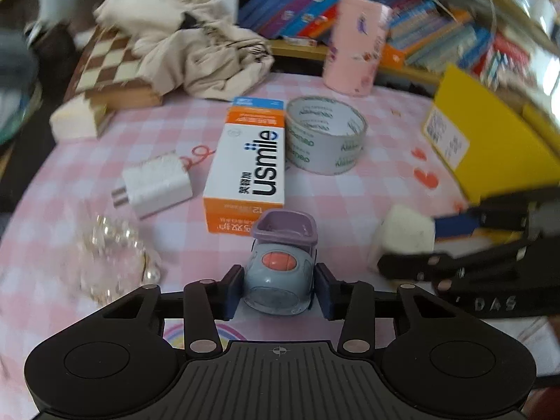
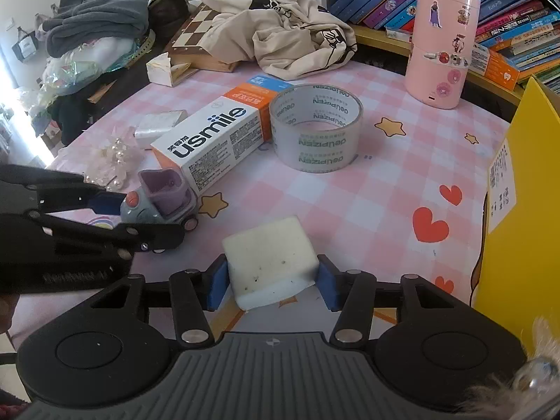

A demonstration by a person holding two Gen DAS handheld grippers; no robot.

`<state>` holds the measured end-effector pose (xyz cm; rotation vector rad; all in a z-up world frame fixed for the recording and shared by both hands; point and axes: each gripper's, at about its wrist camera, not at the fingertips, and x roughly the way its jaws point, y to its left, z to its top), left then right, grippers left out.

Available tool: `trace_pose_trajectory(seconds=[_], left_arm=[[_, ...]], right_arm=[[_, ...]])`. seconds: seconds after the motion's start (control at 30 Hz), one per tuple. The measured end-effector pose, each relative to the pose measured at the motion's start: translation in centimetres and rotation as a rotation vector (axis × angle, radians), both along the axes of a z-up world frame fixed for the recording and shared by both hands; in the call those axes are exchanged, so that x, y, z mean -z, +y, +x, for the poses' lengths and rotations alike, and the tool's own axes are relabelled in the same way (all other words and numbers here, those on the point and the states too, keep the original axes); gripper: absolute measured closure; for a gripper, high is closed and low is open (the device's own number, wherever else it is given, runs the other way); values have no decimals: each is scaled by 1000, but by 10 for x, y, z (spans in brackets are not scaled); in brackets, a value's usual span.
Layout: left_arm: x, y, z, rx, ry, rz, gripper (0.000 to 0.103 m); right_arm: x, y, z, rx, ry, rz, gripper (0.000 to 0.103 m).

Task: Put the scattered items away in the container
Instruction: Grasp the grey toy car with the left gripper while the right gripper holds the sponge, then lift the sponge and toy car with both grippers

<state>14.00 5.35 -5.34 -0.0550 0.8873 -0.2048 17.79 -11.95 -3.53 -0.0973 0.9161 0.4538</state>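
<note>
A small grey-blue toy car (image 1: 276, 273) with a purple seat and an orange button stands on the pink checked tablecloth. My left gripper (image 1: 278, 292) is shut on it, one pad pressing each side. The right wrist view shows that same gripper (image 2: 154, 220) clamping the toy car (image 2: 157, 199) from the left. My right gripper (image 2: 273, 281) is shut on a white sponge block (image 2: 269, 259), which looks slightly raised off the cloth. The sponge block (image 1: 402, 236) also shows at the right of the left wrist view. A yellow container (image 2: 518, 210) stands at the right edge.
An orange-and-white usmile box (image 2: 213, 140), a tape roll (image 2: 316, 127), a white charger (image 1: 155, 185) and a pearl trinket (image 1: 115, 255) lie ahead. Behind them are a pink cylinder (image 2: 442, 45), a chessboard (image 2: 196, 35), a beige cloth (image 2: 280, 17) and a book row (image 2: 507, 17).
</note>
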Motion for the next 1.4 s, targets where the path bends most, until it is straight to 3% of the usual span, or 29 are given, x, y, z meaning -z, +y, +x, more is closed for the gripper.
trace_pose_trajectory(seconds=[0.33,0.43,0.97,1.4], left_arm=[[-16,27,-19,-135,14,-206,62],[-20,30,-27,-151,10,-237,62],[-48,37,-78,-166,-51,-250,62],[-53,41,-113,-154,-55,-268,62]], right_arm=[[-15,2,-19,-6,-16,23,54],[-19,2,-26,-3,-20,23,54],[-42,1,-83,-62,-45,13,55],[-46,14,-116,-48,-66,11,55]])
